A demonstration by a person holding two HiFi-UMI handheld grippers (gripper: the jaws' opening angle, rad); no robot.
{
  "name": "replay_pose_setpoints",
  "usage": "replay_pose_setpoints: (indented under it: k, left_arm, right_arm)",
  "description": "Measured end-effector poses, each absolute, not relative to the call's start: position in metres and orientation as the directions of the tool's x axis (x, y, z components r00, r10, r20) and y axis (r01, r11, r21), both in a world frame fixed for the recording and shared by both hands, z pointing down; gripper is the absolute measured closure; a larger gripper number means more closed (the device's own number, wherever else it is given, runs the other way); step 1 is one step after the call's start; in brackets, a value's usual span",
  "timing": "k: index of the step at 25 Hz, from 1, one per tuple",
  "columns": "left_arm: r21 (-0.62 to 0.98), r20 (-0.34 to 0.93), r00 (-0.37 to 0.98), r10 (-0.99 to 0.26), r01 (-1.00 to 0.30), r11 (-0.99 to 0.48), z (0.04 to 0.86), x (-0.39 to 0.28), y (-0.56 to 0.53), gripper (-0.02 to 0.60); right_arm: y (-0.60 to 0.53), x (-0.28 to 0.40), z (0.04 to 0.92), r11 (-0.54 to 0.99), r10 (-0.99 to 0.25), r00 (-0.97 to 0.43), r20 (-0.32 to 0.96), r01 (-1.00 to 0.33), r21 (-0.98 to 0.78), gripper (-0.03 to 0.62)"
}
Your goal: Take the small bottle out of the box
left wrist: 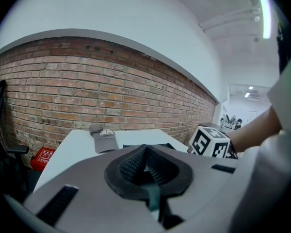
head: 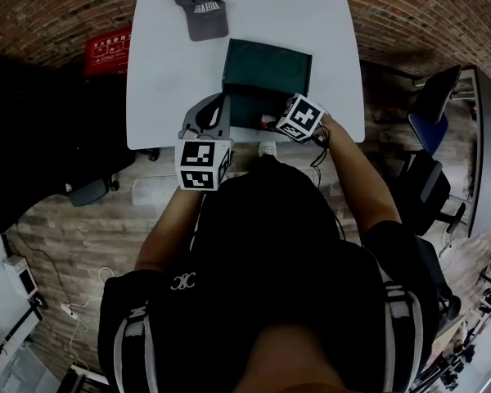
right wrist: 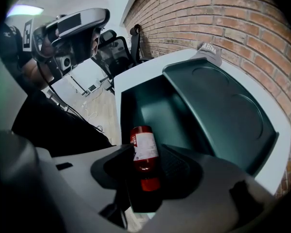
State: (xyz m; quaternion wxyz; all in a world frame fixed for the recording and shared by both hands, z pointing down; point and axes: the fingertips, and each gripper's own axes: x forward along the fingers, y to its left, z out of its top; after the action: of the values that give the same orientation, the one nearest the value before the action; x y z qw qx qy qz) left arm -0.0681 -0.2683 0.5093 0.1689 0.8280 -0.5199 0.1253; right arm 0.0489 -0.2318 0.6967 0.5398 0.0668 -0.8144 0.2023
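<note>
In the right gripper view a small red bottle [right wrist: 144, 149] with a white label lies lengthwise between the jaws of my right gripper [right wrist: 145, 166]. A dark gap shows between the bottle and the right pad [right wrist: 177, 166], so the jaws stand open around it. Just beyond it lies the open dark green box [right wrist: 155, 106], its lid [right wrist: 223, 106] tipped back. From the head view, the right gripper [head: 274, 121] hovers at the front edge of the box [head: 266, 80]. My left gripper [head: 217, 105] sits at the box's left front corner, pads [left wrist: 136, 161] together, nothing between them.
A grey cap [head: 200, 11] lies at the far left of the white table [head: 164, 72]. A red case [head: 106, 51] stands on the floor to the left. Office chairs [head: 430, 137] stand to the right. A brick wall runs behind the table.
</note>
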Motion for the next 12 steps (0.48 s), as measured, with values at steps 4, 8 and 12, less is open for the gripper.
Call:
replay_pose_setpoints:
  k: [4,8,12]
  left_arm:
    - [0.153,0.385,0.432,-0.815,-0.901,-0.406,0.510,-0.066,-0.270,0.569]
    - [0.150,0.381,0.436,-0.815,-0.900,-0.410,0.508,-0.063,-0.272,0.569]
    - [0.151,0.380,0.426,-0.821,-0.904,-0.399,0.507,-0.068,-0.275,0.569]
  right_arm:
    - [-0.239,0.042,0.699,0.879,0.097,-0.383,0.919,-0.400,-0.259,0.413]
    - [-0.245,0.045,0.715,0.906,0.028,-0.255,0.966,-0.403,-0.133,0.398]
    - [-0.246,0.044,0.717,0.902,0.046,-0.222,0.974,-0.409,-0.136,0.396]
